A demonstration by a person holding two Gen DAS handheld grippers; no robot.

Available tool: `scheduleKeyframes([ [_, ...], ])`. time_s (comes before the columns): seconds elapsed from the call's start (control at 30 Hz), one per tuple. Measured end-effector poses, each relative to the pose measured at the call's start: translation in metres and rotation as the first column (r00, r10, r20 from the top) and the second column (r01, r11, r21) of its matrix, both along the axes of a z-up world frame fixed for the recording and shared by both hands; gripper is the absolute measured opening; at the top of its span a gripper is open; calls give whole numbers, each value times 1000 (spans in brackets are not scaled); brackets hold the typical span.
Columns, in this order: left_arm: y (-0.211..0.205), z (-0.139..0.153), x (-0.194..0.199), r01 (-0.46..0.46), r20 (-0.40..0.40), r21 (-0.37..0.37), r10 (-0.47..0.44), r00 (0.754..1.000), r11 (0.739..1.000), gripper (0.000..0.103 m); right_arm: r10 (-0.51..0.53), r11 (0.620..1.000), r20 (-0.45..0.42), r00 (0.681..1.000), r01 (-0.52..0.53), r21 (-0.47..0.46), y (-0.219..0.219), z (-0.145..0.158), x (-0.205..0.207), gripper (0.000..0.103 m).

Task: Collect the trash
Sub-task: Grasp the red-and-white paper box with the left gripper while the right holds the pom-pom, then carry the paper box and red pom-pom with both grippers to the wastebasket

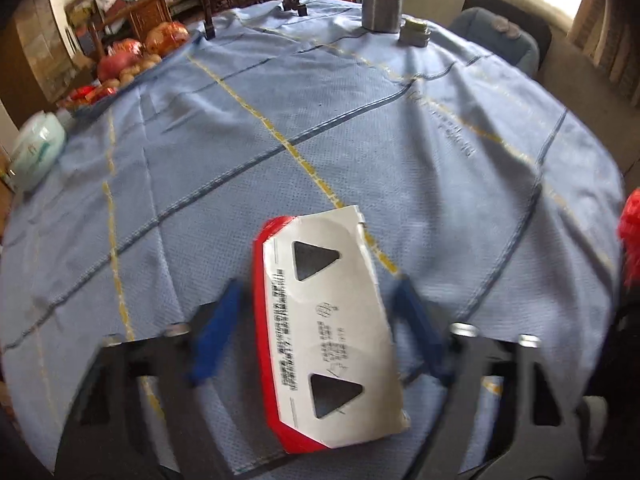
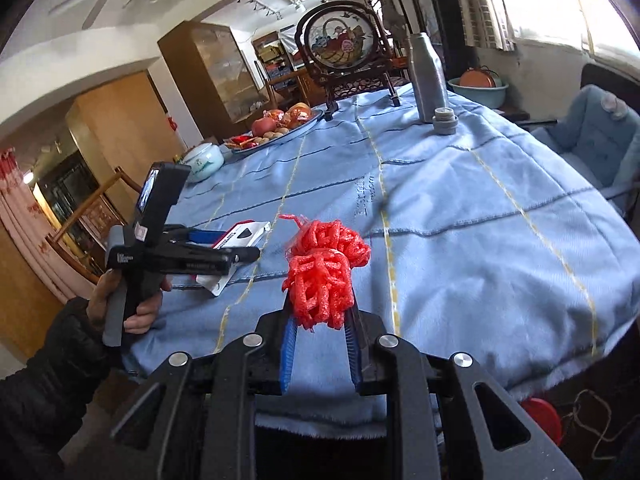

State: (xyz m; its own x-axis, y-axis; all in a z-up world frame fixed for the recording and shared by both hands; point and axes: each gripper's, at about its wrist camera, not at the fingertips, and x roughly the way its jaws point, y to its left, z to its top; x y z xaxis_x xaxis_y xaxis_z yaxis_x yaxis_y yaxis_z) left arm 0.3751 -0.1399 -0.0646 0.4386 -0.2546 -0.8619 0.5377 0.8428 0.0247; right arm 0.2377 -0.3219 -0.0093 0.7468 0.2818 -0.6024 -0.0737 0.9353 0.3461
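A flattened white and red carton [image 1: 326,332] with two triangular holes lies on the blue tablecloth [image 1: 320,140]. My left gripper [image 1: 320,300] is open, its blue fingers [image 1: 218,328] on either side of the carton, apart from it. The carton [image 2: 236,240] and the left gripper [image 2: 224,246] also show in the right wrist view. My right gripper [image 2: 320,312] is shut on a red foam net [image 2: 324,268] and holds it above the table's near edge. The net's edge shows in the left wrist view [image 1: 630,236].
At the far side stand a grey bottle [image 2: 428,76] with its cap [image 2: 444,120] beside it, a framed ornament [image 2: 340,48], a fruit tray [image 2: 276,128] and a pale green jar [image 2: 204,160]. A blue chair [image 2: 596,136] stands to the right.
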Motion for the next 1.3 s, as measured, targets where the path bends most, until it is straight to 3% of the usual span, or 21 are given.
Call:
scheduleKeyframes([
  [0.13, 2, 12, -8, -28, 6, -57, 28, 1000, 998, 58, -37, 999, 25, 999, 36, 31, -11, 0, -20, 22],
  [0.27, -9, 32, -31, -8, 82, -87, 15, 997, 996, 58, -88, 995, 50, 995, 85, 51, -25, 2, -42, 22],
  [0.47, -52, 63, -79, 118, 160, -148, -94, 983, 982, 58, -175, 984, 82, 981, 171, 59, -47, 6, -81, 22],
  [0.63, -106, 70, -128, 259, 186, -177, -226, 956, 950, 58, -266, 964, 100, 959, 261, 60, -70, 7, -126, 22],
  [0.87, -187, 58, -196, 440, 198, -195, -405, 893, 876, 58, -408, 913, 72, 910, 407, 37, -112, -5, -189, 22],
  [1.0, -228, 40, -223, 507, 162, -204, -482, 861, 837, 58, -487, 873, 49, 872, 487, 22, -137, -19, -216, 22],
  [1.13, -263, 16, -241, 538, 129, -191, -523, 843, 821, 58, -567, 822, 28, 823, 568, -37, -158, -42, -233, 22],
  [1.3, -298, -19, -249, 558, 82, -149, -552, 830, 816, 58, -613, 790, -30, 790, 613, -21, -185, -79, -239, 22],
])
